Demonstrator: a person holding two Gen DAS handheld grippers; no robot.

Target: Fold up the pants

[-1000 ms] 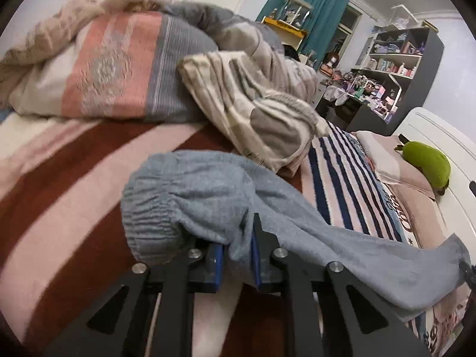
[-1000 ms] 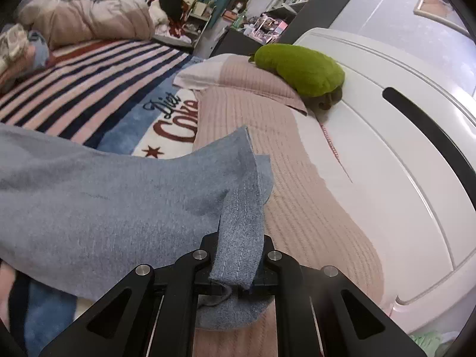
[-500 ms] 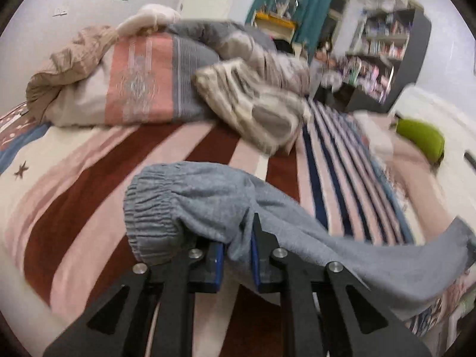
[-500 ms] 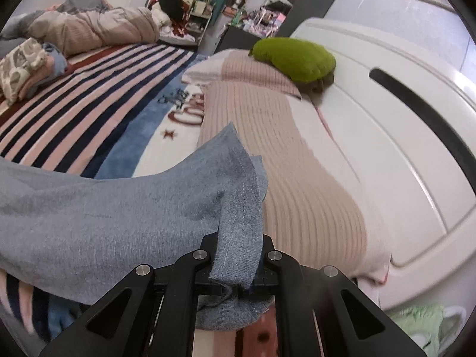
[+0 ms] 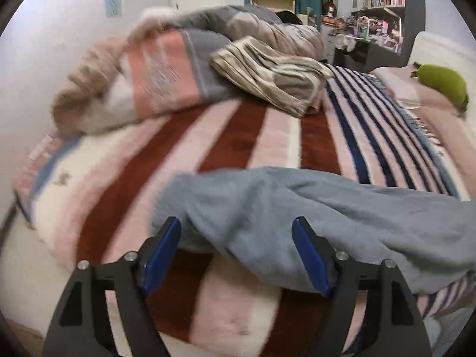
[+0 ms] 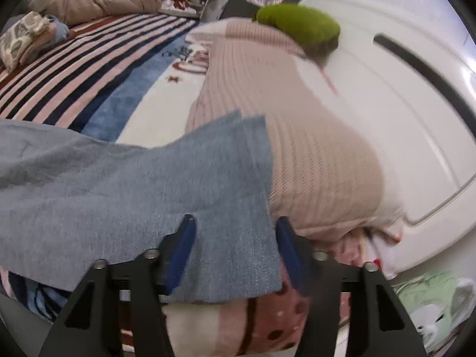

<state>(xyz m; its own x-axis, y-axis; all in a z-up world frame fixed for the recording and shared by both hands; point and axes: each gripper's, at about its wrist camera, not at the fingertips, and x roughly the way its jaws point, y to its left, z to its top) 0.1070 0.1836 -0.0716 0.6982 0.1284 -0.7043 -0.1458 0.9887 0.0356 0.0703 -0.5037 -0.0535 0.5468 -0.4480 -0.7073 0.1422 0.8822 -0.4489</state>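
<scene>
While the striped blanket covers the bed, the gray-blue pants lie flat across it. Both the left gripper and right gripper have jaws wide open, holding nothing.

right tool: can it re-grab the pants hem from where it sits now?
Probably yes. The right tool is open, and the hem of the grey pants lies flat between its blue pads; nothing covers it. Closing should catch the edge.
</scene>
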